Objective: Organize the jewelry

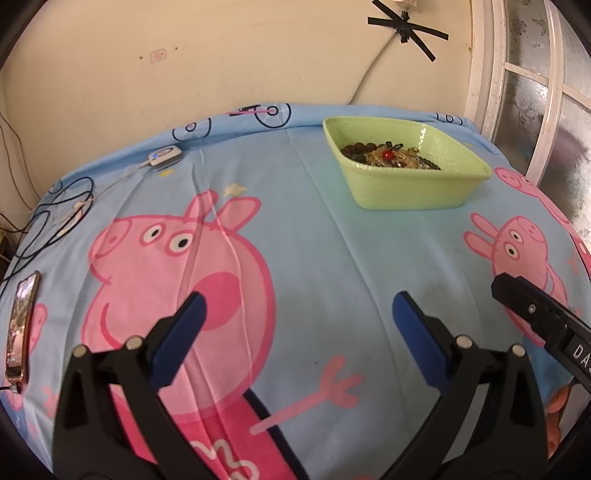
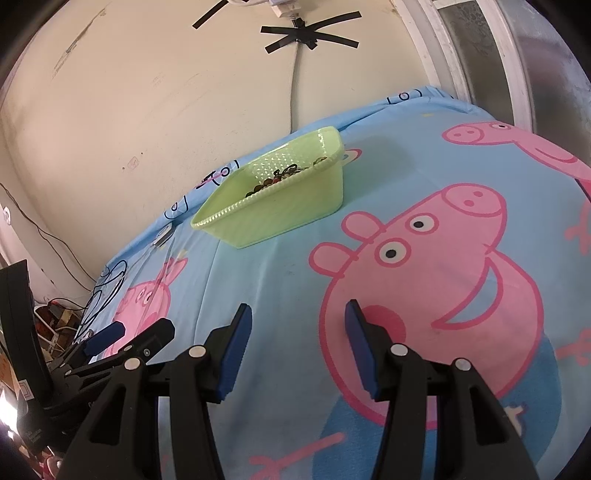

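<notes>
We see the left gripper [image 1: 299, 306] over the blue cartoon-pig sheet [image 1: 317, 236], fingers spread wide, nothing between the blue pads [image 1: 184, 332]. The right gripper [image 2: 298, 314] is also parted, narrower than the left, with only bare sheet between its pads [image 2: 236, 350]. Neither holds anything.

The green tray [image 1: 410, 184] sits on the sheet toward the far edge, near the cream wall [image 1: 221, 55]. From the left wrist view it lies ahead and to the right; one corner points toward the camera and another toward the window frame [image 1: 517, 92]. From the right wrist view the tray [image 2: 280, 218] lies ahead and slightly left, its long side running from lower left to upper right across the picture, the far short end raised in the frame by perspective. It rests flat, opening upward.

The jewelry [image 1: 388, 155] is piled inside the tray, against the near wall in the left view: dark beads, yellowish pieces, one red bead. We cannot tell the separate pieces apart, nor any single piece's long axis. In the right view only a little of the pile [image 2: 280, 177] shows above the rim.

At the left of the sheet we note a phone [image 1: 22, 325] lying lengthwise along the edge, black cables [image 1: 70, 206], and a small white device [image 1: 166, 155] with a blue light. Black tape [image 1: 406, 26] crosses on the wall. The tip of the right gripper [image 1: 535, 314] shows at the right of the left view, well apart from the tray.
</notes>
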`<state>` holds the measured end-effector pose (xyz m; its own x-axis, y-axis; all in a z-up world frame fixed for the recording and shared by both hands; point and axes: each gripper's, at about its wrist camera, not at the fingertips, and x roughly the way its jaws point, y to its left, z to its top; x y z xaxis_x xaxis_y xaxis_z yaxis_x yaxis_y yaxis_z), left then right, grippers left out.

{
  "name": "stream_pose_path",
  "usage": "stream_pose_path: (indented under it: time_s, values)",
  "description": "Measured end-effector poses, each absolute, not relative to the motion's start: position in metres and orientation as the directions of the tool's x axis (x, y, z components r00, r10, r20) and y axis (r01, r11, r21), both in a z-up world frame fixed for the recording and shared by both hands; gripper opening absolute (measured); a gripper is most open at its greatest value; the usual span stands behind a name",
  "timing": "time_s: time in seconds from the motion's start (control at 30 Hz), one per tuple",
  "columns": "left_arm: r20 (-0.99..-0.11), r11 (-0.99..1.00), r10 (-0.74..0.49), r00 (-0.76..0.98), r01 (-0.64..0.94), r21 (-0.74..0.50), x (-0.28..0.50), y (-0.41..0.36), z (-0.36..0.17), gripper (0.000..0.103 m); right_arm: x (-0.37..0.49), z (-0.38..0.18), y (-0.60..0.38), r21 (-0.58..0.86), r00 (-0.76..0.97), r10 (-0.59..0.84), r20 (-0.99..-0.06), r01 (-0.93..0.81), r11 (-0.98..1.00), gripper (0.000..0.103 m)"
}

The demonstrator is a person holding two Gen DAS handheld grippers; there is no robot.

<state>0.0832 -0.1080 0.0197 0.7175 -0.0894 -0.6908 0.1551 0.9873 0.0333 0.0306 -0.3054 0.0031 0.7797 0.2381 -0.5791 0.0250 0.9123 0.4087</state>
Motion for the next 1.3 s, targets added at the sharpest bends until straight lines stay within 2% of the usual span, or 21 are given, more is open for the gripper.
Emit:
stream_pose_path:
  time_s: [0.83,1.23,1.3]
  values:
    - [-0.667,0.989,-0.071,0.742,0.138,0.048,0.0773,-0.1062,0.0258,0.097,0.0279,0.0058,-0.2993,0.392,0.788,0.231,-0.571,0.014,0.920,0.028]
    - [-0.671,0.992,-0.091,0.736,0.129,0.006,0.0760,-0.0994,0.0270,0.097,0.0273,0.0053,-0.2985,0.392,0.789,0.229,-0.571,0.017,0.920,0.028]
    - [-0.689,0.994,-0.065,0.722,0.110,0.021,0.0765,-0.0992,0.0238,0.097,0.0273,0.0052,-0.2984,0.392,0.789,0.228,-0.571,0.018,0.920,0.028]
